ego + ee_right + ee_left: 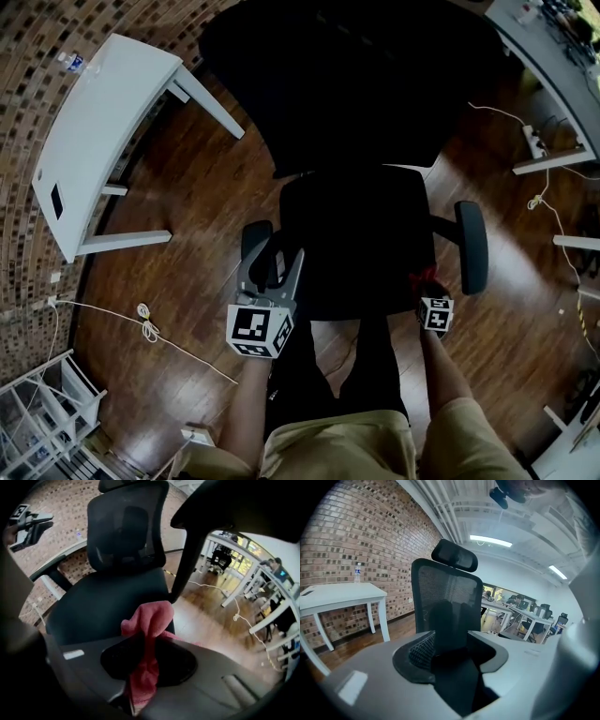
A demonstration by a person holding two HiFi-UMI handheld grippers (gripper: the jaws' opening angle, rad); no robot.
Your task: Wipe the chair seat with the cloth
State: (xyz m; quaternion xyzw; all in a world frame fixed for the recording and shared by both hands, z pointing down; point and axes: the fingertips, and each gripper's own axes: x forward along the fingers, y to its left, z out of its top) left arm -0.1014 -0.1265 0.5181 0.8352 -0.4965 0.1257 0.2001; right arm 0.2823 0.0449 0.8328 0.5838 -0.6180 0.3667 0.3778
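A black office chair stands in front of me, its seat [361, 244] [103, 606] below the mesh backrest [328, 84] [445, 602]. My right gripper [428, 286] [145, 644] is shut on a pink-red cloth [425, 277] [149, 618] and is held over the seat's near right corner, beside the right armrest [472, 246]. The cloth bunches out past the jaws and hangs just above the seat. My left gripper [272, 274] [450, 651] is open and holds nothing; it sits by the left armrest [255, 239], pointing at the backrest.
A white table [94, 131] [337, 595] with a water bottle [357, 572] stands at the left by the brick wall. Cables [145, 323] lie on the wooden floor, and a power strip [536, 141] sits near the desks [553, 56] at the right. A white rack [47, 412] is at the lower left.
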